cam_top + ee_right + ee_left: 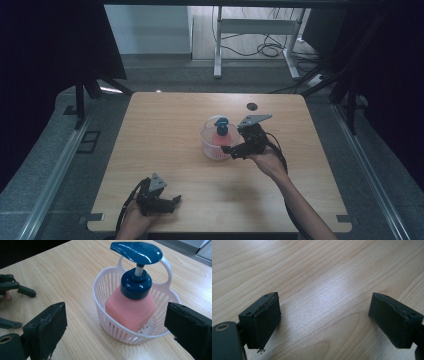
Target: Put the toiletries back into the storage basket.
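- While the right claw (231, 151) is hovering with its black jaws spread wide and gripping nothing, it is sitting just beside the near right side of the white slatted plastic basket (212, 146); the right gripper view is looking between those jaws at the basket (112, 322).
- Standing upright inside that basket is the pink square soap bottle with a dark blue pump top (130, 307), its spout (136, 252) reaching up past the basket's white loop handle (168, 266).
- In the high view the bottle (220, 129) and basket are resting a little right of the middle of the light wooden table (165, 130).
- Near the front left edge, well apart from the basket, the left claw (175, 201) is also being held open and empty, its jaws pointing right.
- The left gripper view is showing bare wood grain (324, 285) between its two parted jaws.
- A small dark round hole (252, 106) is lying in the tabletop behind the basket.
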The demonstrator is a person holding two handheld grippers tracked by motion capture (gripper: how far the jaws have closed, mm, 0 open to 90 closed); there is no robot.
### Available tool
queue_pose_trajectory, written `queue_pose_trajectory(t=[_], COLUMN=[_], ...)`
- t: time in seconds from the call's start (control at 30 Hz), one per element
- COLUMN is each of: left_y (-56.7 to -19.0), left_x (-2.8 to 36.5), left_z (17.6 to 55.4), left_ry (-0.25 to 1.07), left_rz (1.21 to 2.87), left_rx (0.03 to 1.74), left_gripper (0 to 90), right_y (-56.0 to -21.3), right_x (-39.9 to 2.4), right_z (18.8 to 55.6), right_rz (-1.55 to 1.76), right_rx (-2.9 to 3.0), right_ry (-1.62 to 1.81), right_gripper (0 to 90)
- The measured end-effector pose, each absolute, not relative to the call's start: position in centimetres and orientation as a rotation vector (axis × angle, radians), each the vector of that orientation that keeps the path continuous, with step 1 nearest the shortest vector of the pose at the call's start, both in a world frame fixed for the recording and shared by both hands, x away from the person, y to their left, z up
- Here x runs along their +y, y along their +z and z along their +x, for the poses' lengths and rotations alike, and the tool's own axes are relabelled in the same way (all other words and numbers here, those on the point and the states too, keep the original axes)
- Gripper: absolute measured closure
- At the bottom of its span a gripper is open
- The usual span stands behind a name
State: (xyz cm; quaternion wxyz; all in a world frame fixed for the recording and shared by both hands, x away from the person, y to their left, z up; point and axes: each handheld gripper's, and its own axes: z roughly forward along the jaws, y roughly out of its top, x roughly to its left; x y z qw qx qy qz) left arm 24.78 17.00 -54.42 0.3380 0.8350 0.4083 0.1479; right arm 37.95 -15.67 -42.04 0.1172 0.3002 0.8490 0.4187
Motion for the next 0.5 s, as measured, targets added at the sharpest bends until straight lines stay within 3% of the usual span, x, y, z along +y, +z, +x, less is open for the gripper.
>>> queue_pose_trajectory(t=[0.5], left_y=[-54.4], left_x=[17.0], left_z=[24.8], left_ry=[0.386], left_rz=[2.175], left_rx=[1.064], left_gripper=[10.3], right_y=[-42.3], right_x=[-16.6], right_z=[36.5], right_rz=[0.857], right_rx=[2.493], right_ry=[1.232], right_gripper=[5.1])
